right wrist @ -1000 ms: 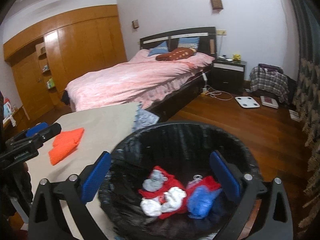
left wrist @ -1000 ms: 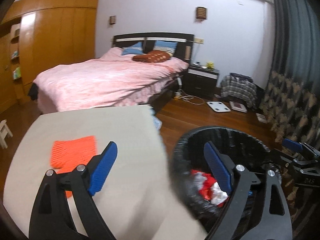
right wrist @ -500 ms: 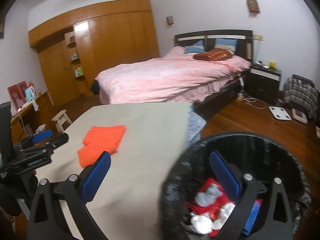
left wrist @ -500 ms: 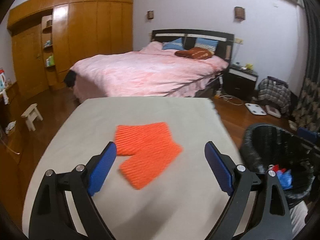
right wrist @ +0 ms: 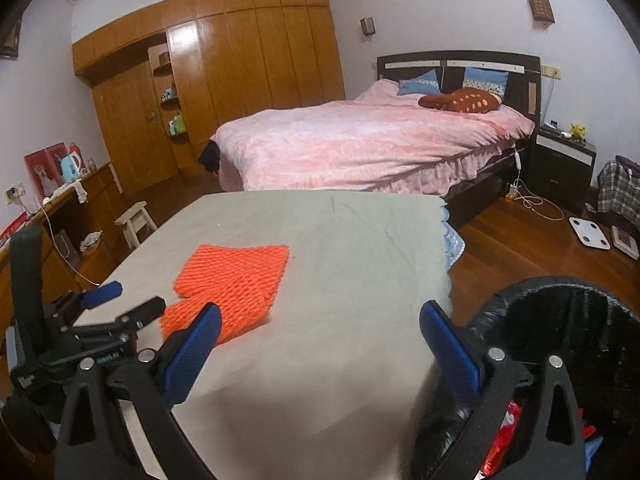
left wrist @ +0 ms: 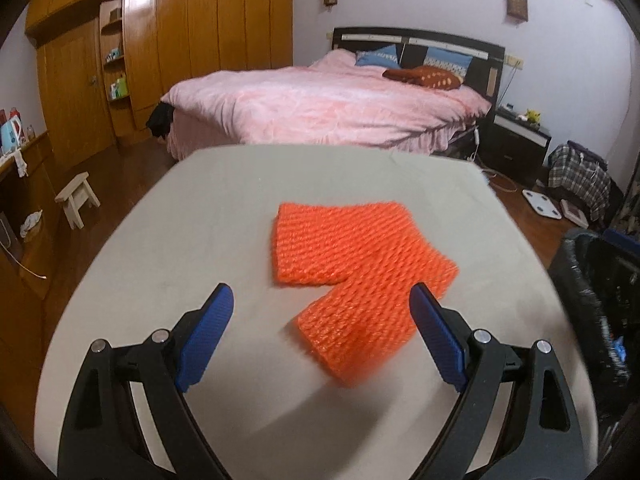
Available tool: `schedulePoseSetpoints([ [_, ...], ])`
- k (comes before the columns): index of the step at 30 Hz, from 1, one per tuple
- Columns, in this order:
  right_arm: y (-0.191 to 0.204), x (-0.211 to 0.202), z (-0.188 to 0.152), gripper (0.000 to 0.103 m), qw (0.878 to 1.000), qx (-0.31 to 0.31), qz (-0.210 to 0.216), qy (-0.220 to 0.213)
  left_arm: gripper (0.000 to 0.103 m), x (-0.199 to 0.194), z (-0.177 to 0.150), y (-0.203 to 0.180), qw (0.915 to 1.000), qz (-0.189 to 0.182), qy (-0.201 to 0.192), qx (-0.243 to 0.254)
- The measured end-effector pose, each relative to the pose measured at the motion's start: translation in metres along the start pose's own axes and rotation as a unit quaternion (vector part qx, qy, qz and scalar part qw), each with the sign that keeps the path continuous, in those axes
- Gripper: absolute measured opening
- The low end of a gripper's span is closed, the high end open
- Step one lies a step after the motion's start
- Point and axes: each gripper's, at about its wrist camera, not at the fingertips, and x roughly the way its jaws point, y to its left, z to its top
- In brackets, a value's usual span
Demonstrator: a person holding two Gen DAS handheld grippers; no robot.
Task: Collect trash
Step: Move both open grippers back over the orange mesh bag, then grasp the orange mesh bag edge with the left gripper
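Beige cloth covers the table; the black-lined bin stands right of the right gripper, jaws spread, empty. Two orange foam nets lie overlapped just ahead of the left gripper, jaws spread. Step: approach; next, descend and pinch the nearer net.

**Both grippers spread wide over the table**

My left gripper hovers above the beige cloth-covered table, blue pads apart, gripping nothing. My right gripper hangs over that table's near right edge, equally wide and empty.
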Motion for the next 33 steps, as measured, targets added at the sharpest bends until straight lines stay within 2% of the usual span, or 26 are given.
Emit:
schedulePoseSetpoints([
  [9,0.004,0.019,0.002,0.097,1.0,-0.02,-0.004,0.01,0.087,0.046,-0.006,-0.002,0.9983,-0.004,0.058,0.0],
  [12,0.006,0.024,0.001,0.097,1.0,-0.023,-0.003,0.015,0.082,0.056,-0.008,-0.004,0.9967,-0.003,0.081,0.005],
  [15,0.008,0.03,0.0,0.097,1.0,-0.024,-0.001,0.02,0.075,0.062,-0.012,-0.004,0.9954,-0.017,0.094,-0.002],
  [18,0.011,0.035,-0.001,0.097,0.999,-0.024,0.002,0.022,0.058,0.062,-0.013,-0.005,0.9949,-0.037,0.094,-0.005],
  [20,0.012,0.037,-0.001,0.097,0.999,-0.027,0.001,0.024,0.038,0.061,-0.014,-0.011,0.9949,-0.046,0.09,0.006],
  [24,0.014,0.038,-0.003,0.097,0.999,-0.033,-0.004,0.028,0.021,0.058,-0.014,-0.014,0.9952,-0.055,0.082,0.004],
  [25,0.014,0.038,-0.003,0.097,0.999,-0.034,-0.006,0.03,0.009,0.056,-0.013,-0.014,0.9956,-0.054,0.076,0.004],
  [33,0.008,0.036,0.002,0.097,0.999,-0.034,-0.017,0.03,0.009,0.031,-0.006,-0.01,0.9973,-0.062,0.037,-0.015],
])
